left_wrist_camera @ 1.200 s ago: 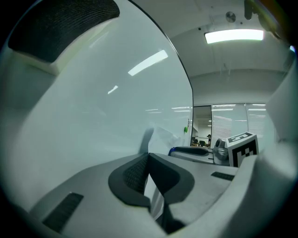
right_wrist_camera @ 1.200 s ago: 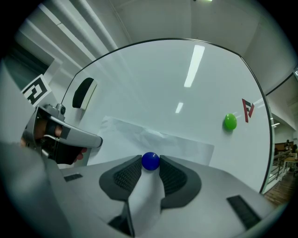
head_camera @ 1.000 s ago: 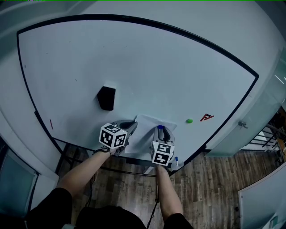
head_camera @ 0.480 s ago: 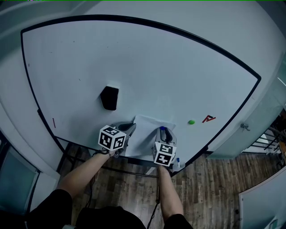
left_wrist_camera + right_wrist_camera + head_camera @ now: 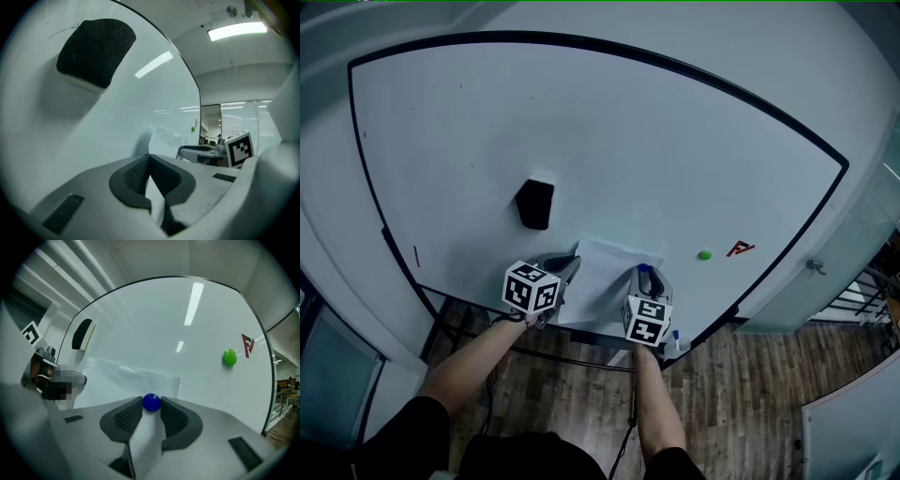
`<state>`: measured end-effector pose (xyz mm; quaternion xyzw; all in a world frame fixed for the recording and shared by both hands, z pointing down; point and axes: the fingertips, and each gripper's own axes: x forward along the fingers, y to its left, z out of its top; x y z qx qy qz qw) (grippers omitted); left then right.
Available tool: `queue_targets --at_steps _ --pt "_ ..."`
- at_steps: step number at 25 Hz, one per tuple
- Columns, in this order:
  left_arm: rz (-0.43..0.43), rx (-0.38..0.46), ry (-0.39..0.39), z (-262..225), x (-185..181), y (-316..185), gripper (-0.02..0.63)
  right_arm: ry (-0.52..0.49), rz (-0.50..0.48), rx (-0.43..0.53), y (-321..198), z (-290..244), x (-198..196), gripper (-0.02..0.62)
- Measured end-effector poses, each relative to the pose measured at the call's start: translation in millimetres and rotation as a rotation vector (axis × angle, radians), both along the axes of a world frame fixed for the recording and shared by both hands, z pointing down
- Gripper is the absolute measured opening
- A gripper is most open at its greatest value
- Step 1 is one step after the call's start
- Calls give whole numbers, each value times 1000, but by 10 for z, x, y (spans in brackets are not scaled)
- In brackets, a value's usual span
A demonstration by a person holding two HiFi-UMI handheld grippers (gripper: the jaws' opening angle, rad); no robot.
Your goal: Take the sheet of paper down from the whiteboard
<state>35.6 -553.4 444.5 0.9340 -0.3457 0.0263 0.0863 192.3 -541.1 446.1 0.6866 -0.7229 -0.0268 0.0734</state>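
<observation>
A white sheet of paper (image 5: pixel 602 278) lies against the whiteboard (image 5: pixel 609 141) near its bottom edge. My left gripper (image 5: pixel 573 266) is shut on the sheet's left edge, and the left gripper view shows the paper (image 5: pixel 157 190) pinched between the dark pads. My right gripper (image 5: pixel 643 275) is shut on a round blue magnet (image 5: pixel 151 402) that sits on the paper (image 5: pixel 126 376) at its lower right. The blue magnet (image 5: pixel 643 270) just peeks out above the right gripper's cube.
A black eraser (image 5: pixel 534 203) clings to the board up and left of the sheet. A green magnet (image 5: pixel 704 255) and a red letter magnet (image 5: pixel 739 248) sit to the right. A blue-capped marker (image 5: pixel 673 337) rests at the board's lower edge, above a wooden floor (image 5: pixel 750 375).
My left gripper has shifted a little to the left with the paper's edge in it. The right gripper has stayed put on the blue magnet.
</observation>
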Motion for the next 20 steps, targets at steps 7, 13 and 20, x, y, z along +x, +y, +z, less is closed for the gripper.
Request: queue_targets --at_steps 7,13,20 --pt "-15 2 5 -7 -58 0 20 -1 11 0 10 -6 28 130" --pt "-34 2 5 12 -156 4 20 -9 11 3 15 -12 26 130" --pt "-64 24 -13 -34 -339 31 20 -18 2 6 -6 -41 -13 130"
